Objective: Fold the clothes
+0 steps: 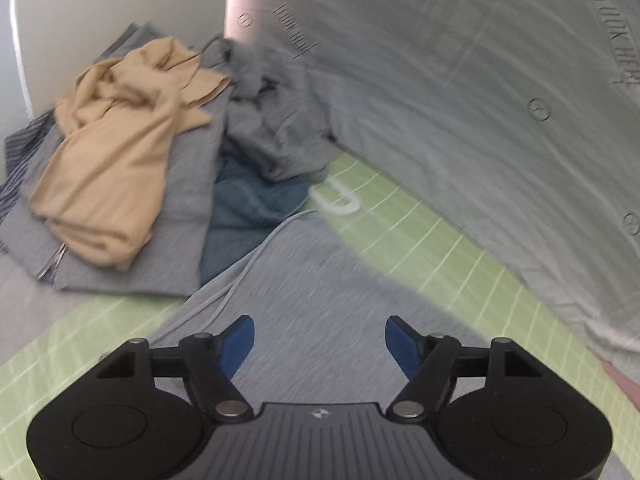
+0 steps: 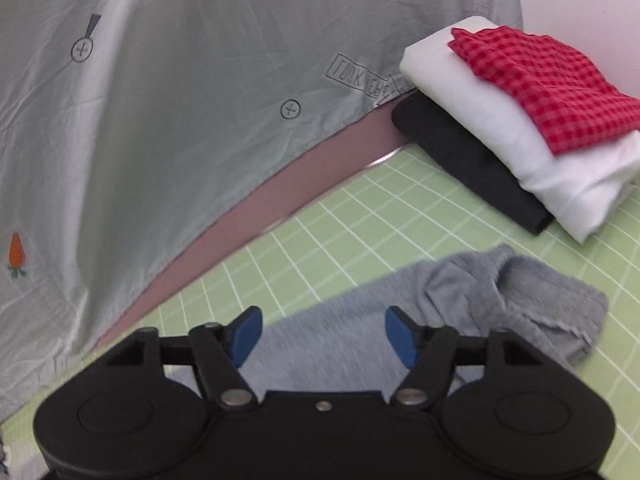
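A grey garment (image 1: pixel 320 280) with a light drawstring lies flat on the green grid mat (image 1: pixel 440 248). My left gripper (image 1: pixel 320 340) is open and empty just above it. In the right wrist view the same grey garment (image 2: pixel 460 312) ends in a fuzzy, partly turned-back end at the right. My right gripper (image 2: pixel 322 338) is open and empty over that garment. A pile of unfolded clothes, with a tan garment (image 1: pixel 120 148) on top of grey and blue ones (image 1: pixel 256 200), sits at the left.
A grey printed sheet (image 2: pixel 180 100) hangs along the far side of the mat. A folded stack stands at the far right: red checked cloth (image 2: pixel 544 80) on a white one (image 2: pixel 480 120) on a black one (image 2: pixel 460 148). A mauve strip (image 2: pixel 280 188) borders the mat (image 2: pixel 360 220).
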`<state>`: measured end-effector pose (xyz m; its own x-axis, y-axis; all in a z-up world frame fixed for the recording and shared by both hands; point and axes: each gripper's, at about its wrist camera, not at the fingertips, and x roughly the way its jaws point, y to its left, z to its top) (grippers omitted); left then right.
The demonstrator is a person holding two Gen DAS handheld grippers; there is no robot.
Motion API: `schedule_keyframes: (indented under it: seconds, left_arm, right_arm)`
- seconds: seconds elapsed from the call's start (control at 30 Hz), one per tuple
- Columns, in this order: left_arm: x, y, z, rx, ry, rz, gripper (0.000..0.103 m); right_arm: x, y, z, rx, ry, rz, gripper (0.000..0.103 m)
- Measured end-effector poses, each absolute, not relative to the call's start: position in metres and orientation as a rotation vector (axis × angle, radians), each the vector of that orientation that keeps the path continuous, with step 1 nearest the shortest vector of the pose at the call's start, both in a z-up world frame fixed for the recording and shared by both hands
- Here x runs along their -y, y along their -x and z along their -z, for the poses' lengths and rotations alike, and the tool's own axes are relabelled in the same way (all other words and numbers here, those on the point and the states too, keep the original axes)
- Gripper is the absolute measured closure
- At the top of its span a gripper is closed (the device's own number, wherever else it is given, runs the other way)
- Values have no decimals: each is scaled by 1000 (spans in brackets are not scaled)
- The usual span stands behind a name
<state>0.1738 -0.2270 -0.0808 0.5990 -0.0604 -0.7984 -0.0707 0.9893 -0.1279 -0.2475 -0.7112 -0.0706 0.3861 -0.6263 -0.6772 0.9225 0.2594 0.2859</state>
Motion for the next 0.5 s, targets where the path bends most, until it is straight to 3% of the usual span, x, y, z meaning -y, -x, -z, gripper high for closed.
schedule_keyframes:
  seconds: [0.17, 0.5]
  left_arm:
    - [193, -158, 117, -1076, 255, -94, 30]
    - [192, -164, 134, -1112, 261, -118, 33]
  right_arm:
    - [669, 289, 110, -565, -820, 1240, 29]
    - [677, 323, 143, -539, -978, 1402, 21]
